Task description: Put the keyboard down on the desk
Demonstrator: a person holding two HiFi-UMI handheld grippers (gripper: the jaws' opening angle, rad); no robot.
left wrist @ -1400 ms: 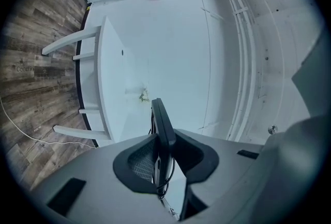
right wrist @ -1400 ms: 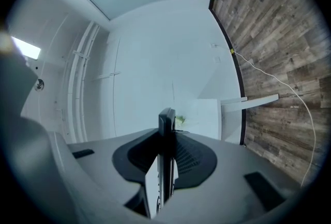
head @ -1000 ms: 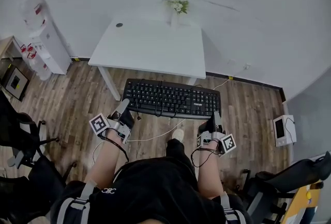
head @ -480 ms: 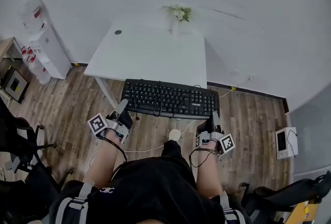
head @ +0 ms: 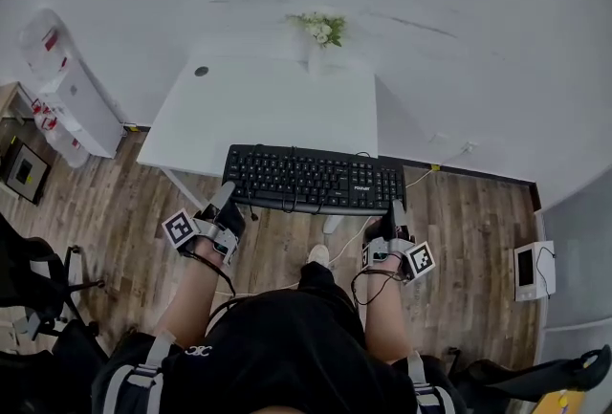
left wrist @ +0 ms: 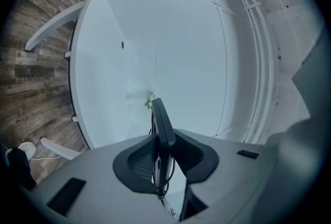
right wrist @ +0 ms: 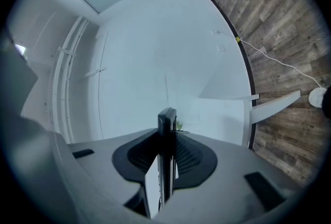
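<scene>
A black keyboard [head: 314, 179] hangs level in the air, its far edge over the near edge of the white desk [head: 258, 101]. My left gripper [head: 228, 199] is shut on its near-left corner, and my right gripper [head: 393, 216] is shut on its near-right corner. In the left gripper view the keyboard [left wrist: 163, 127] shows edge-on, clamped between the dark pads. The right gripper view has the same edge-on keyboard [right wrist: 166, 140] pinched between its jaws. A cable [head: 337, 248] trails from the keyboard down to the floor.
A small vase of flowers [head: 320, 30] stands at the desk's far edge by the white wall. A water dispenser [head: 59, 82] is at the left on the wooden floor [head: 115, 202]. A white device [head: 534, 269] lies on the floor at right.
Both grippers have carried the keyboard forward, from over the floor in front of the desk to over the desk's near edge. Both grips are unchanged.
</scene>
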